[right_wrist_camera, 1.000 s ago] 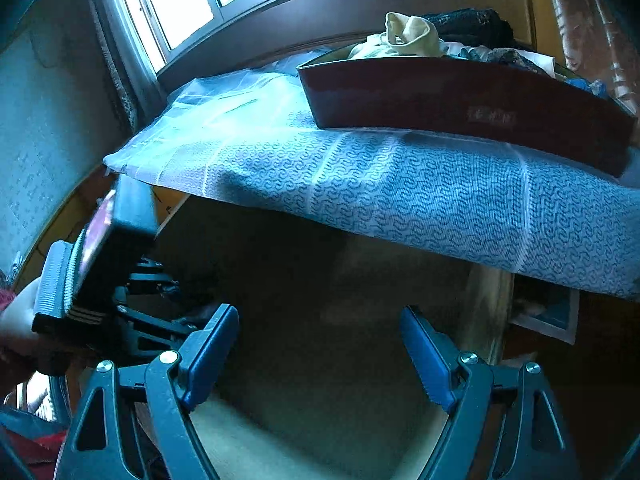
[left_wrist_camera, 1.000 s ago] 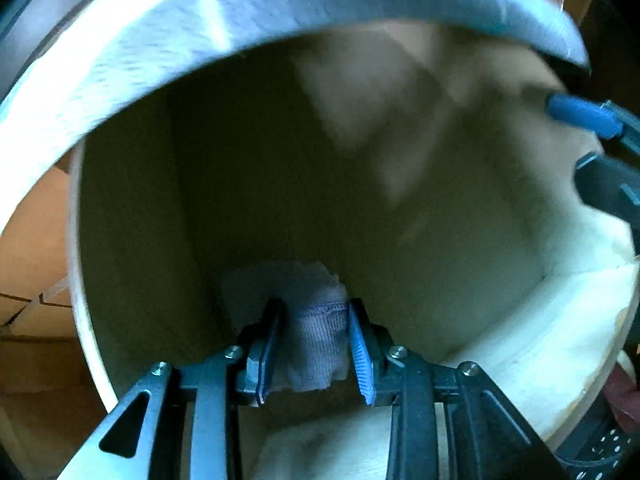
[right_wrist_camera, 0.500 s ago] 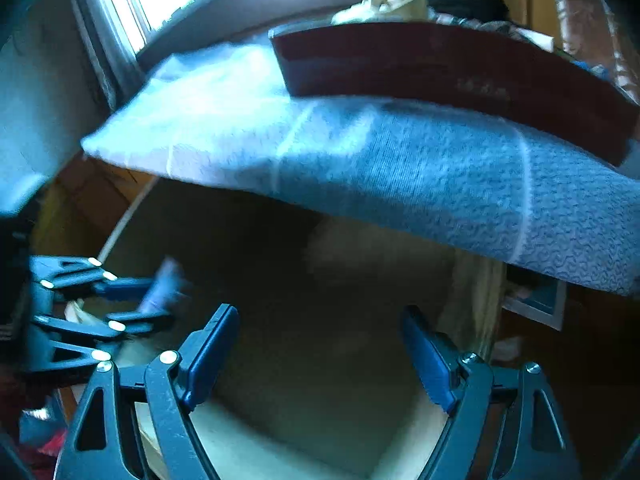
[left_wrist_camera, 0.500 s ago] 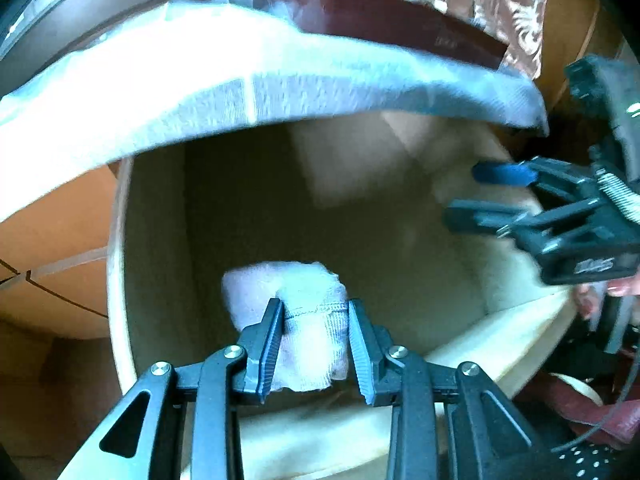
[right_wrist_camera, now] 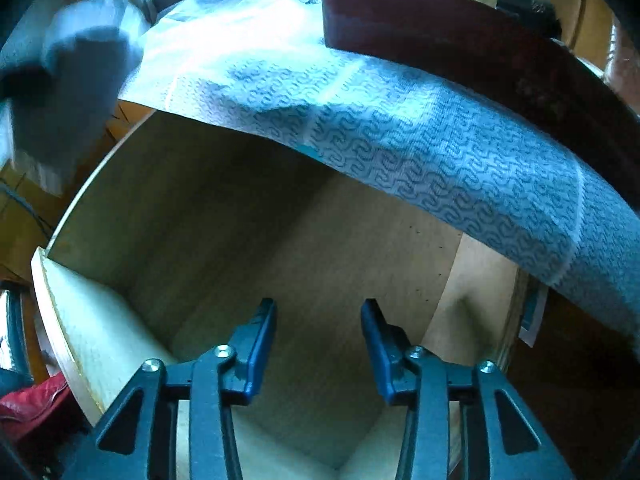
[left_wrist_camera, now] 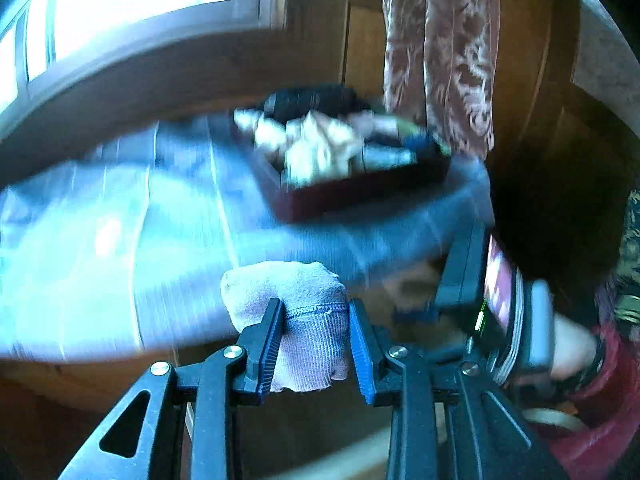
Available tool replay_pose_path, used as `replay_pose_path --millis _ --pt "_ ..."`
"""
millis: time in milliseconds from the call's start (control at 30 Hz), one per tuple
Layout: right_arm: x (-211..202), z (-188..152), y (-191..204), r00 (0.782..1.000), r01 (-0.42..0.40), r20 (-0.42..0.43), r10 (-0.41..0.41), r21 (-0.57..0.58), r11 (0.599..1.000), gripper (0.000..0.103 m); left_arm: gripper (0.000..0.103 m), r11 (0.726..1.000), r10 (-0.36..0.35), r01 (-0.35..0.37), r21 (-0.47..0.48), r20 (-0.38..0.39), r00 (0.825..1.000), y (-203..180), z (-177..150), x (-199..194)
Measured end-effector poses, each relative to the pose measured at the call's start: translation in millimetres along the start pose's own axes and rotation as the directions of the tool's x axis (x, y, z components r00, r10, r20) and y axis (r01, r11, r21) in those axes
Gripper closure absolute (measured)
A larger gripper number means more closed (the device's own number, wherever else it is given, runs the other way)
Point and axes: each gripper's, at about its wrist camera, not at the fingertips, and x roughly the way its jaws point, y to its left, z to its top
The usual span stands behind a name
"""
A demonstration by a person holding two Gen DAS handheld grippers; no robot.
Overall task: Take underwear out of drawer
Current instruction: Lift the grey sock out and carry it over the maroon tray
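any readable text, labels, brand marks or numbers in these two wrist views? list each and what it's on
None readable.
Dark red tray: a faint pale mark on its side wall, too worn and blurred to read.
Phone screen on the right gripper's mount, seen from the left wrist view: bright image only, no legible characters.
Blue patterned cloth: a woven squiggle pattern, no lettering.
Underwear in the left gripper: no label showing.

blurred: tray [left_wrist_camera: 360, 196] contents, perhaps clothes | blurred: underwear [right_wrist_camera: 80, 80] | cut off: drawer [right_wrist_camera: 92, 344] front
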Motion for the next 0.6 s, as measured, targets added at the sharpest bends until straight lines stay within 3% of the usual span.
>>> replay_pose_path --millis 300,433,600 --pt "8 9 -6 1.000 -0.007 -0.009 0.007 0.031 0.999 0.066 0.071 0.996 -0.055 0.048 0.079 0.081 0.995 -44 86 42" --pt "8 11 -12 1.000 -0.007 -0.009 0.007 0.037 0.999 0.067 0.071 0.992 -0.094 0.089 0.091 0.050 0.994 -54 112 65" --pt "8 9 -14 1.000 -0.013 -0.009 0.014 0.043 0.999 0.068 0.071 0.986 -0.091 0.092 0.137 -0.015 0.996 -72 133 102"
